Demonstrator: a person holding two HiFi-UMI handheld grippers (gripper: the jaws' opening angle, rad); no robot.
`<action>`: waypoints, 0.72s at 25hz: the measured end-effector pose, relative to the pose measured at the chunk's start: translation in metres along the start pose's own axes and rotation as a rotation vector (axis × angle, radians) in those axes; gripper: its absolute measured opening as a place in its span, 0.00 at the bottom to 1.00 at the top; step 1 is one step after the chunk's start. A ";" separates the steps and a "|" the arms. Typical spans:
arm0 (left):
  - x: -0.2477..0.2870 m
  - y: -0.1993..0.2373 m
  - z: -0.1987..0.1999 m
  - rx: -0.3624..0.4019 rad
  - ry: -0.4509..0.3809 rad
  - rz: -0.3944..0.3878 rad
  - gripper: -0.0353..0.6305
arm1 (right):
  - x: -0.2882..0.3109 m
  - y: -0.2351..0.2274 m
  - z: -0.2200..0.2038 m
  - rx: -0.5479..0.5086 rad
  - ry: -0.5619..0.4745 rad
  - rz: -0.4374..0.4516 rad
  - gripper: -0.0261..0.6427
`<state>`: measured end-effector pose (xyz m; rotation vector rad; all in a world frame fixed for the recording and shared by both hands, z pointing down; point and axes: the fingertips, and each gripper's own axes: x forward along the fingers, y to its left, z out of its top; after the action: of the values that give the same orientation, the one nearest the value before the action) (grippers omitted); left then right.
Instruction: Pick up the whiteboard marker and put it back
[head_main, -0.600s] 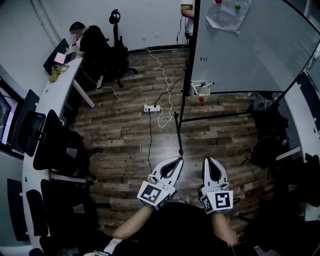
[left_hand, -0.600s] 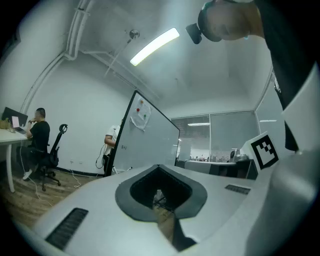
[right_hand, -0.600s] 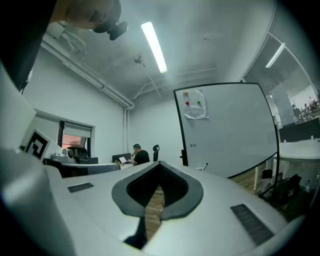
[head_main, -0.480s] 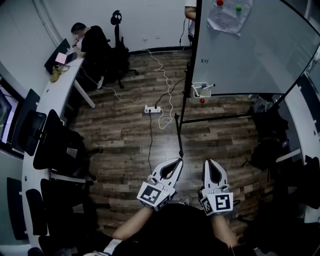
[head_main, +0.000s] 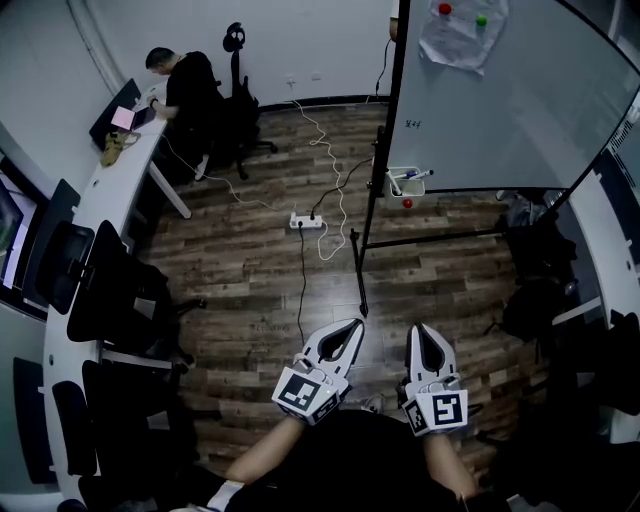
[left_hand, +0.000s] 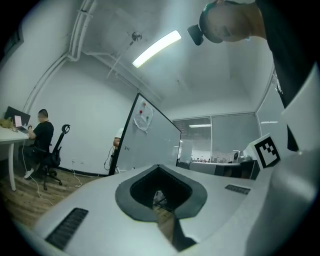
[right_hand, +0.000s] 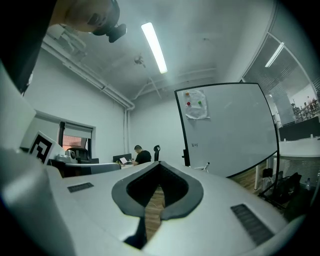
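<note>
A whiteboard marker with a dark cap lies across a small white holder fixed to the lower left edge of the whiteboard, far ahead of me. The marker shows as a tiny stick in the right gripper view, at the foot of the board. My left gripper and right gripper are side by side close to my body, both shut and empty, pointing level toward the board. The left gripper view has the board beyond its closed tips.
A power strip with trailing white cables lies on the wooden floor between me and the board's black stand. A person sits at the desk at the far left. Dark office chairs line the left; dark bags stand at the right.
The head view has drifted slightly, so the board and holder sit a little lower right in the picture. Both grippers stay shut in much the same place.
</note>
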<state>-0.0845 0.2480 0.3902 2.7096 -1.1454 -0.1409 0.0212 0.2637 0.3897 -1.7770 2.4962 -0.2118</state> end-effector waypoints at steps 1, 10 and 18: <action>-0.001 0.001 0.000 -0.002 -0.004 -0.002 0.06 | 0.000 0.001 0.000 0.000 -0.001 -0.002 0.06; -0.018 0.026 0.009 -0.006 -0.004 0.013 0.06 | 0.006 0.021 -0.002 -0.011 -0.007 -0.028 0.06; -0.029 0.045 0.011 -0.024 -0.016 -0.052 0.06 | 0.016 0.042 -0.007 -0.018 -0.008 -0.074 0.06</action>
<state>-0.1377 0.2365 0.3897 2.7228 -1.0707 -0.1829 -0.0241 0.2622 0.3902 -1.8754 2.4362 -0.1868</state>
